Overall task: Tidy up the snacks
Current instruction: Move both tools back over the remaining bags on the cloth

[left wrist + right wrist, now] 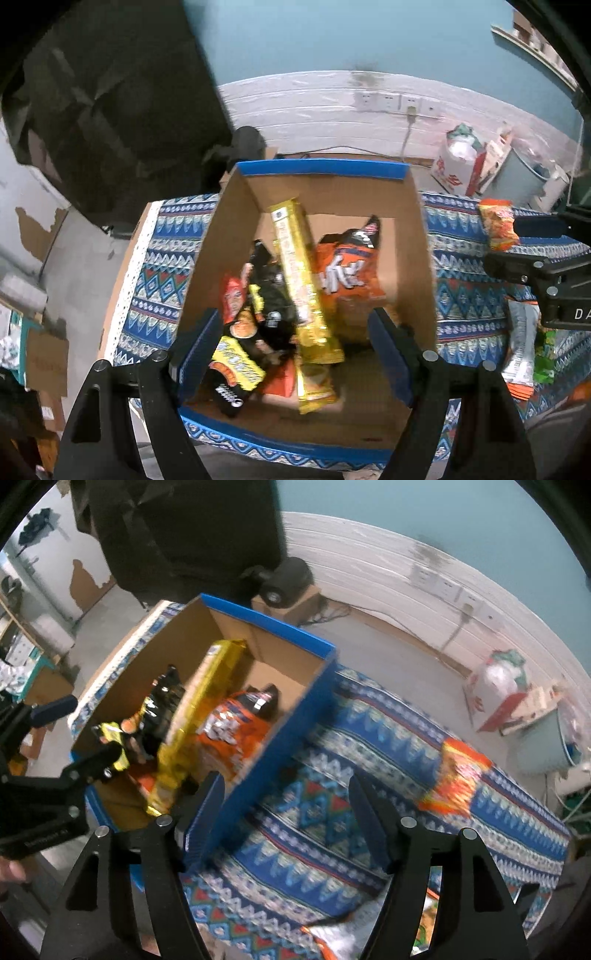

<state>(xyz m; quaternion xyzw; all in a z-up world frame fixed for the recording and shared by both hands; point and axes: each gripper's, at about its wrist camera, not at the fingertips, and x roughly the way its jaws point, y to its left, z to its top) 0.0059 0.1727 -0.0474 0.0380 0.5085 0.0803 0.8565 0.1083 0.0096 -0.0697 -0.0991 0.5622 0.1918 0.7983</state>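
Left hand-held gripper (295, 343) agape over box (321, 171) | right hand-held gripper (286, 816) agape, empty | snacks (295, 280) blurred

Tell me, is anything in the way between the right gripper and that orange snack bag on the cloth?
Nothing visible. The right hand-held gripper is open over bare patterned cloth, and the orange snack bag lies ahead to its right, away from the box.

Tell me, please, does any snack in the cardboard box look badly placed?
Yes. The long gold packet lies slanted across the cardboard box, its far end propped up toward the back wall, over the orange bag and black packets. Other snacks lie flatter.
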